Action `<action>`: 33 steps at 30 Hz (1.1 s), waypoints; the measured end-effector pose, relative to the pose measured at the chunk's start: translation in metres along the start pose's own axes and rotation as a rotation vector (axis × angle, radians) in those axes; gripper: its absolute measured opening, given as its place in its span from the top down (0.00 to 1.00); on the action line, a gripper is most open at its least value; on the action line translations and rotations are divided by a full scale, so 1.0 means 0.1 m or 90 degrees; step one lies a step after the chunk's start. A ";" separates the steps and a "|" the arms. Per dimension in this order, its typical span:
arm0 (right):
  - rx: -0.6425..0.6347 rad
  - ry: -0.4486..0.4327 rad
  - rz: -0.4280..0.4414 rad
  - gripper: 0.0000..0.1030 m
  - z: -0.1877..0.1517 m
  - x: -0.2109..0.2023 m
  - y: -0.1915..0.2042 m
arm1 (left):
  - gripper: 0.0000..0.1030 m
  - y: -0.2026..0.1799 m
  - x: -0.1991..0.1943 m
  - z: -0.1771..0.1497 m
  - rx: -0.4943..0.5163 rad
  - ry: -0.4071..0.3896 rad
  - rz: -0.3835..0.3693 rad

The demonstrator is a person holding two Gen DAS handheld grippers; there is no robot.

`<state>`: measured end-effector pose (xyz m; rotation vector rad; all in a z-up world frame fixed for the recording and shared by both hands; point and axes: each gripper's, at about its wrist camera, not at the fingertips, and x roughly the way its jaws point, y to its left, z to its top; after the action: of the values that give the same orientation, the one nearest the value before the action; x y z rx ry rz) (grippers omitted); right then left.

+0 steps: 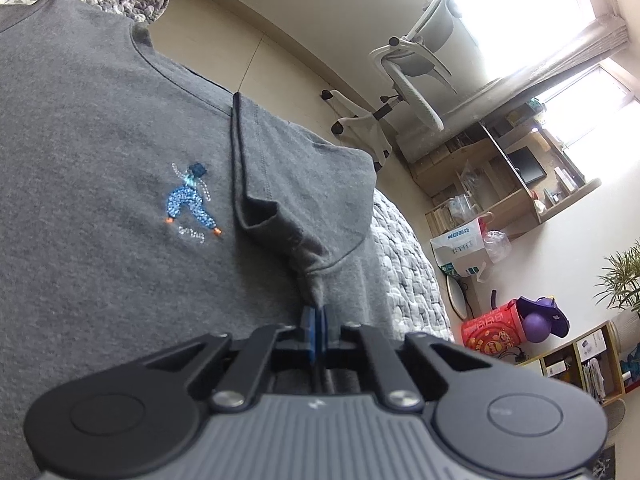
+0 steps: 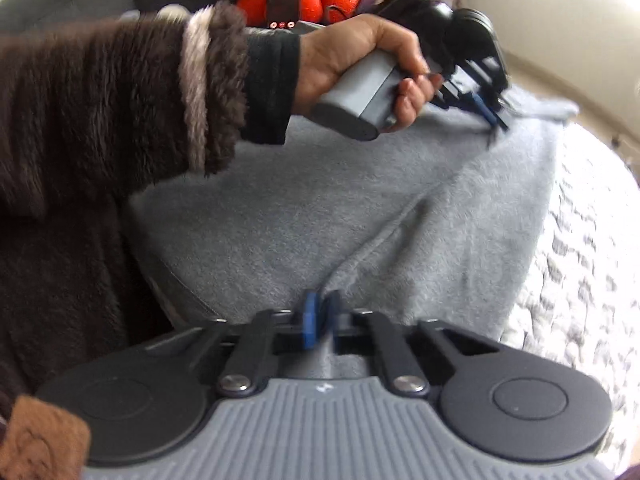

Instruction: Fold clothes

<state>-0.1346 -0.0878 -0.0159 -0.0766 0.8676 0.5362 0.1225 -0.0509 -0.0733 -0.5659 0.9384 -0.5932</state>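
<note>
One grey shirt [image 1: 100, 152] lies on the quilt [image 1: 404, 248], both claws, left [image 1: 316, 314] and right [image 2: 320, 308], seemingly clamped on it.

t-shirt [image 1: 100, 140] on quilted bedspread [image 1: 404, 248]

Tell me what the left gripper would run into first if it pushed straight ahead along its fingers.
Probably the grey T-shirt itself: the left gripper is shut on a pinch of it, and the folded-over sleeve lies directly ahead. Depth beyond that is unclear.

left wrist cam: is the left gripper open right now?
No: the left gripper has its blue pads pressed together on a pinch of the grey t-shirt with the blue embroidered figure.
</note>
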 end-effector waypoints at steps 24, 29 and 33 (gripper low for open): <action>0.088 -0.044 0.024 0.72 -0.19 -0.53 -0.63 | 0.87 -0.18 -0.35 0.15 0.087 -0.004 0.066; 0.132 -0.089 -0.064 0.69 -0.16 -0.51 -0.95 | 0.88 -0.33 -0.31 0.00 0.159 0.034 -0.009; 0.137 -0.081 -0.116 0.69 -0.12 -0.38 -1.16 | 0.88 -0.36 -0.25 -0.22 0.207 0.083 -0.052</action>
<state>-0.1077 -0.2079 -0.0131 0.0744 0.7812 0.2726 0.0839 -0.0632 -0.0447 -0.2772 0.9193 -0.8463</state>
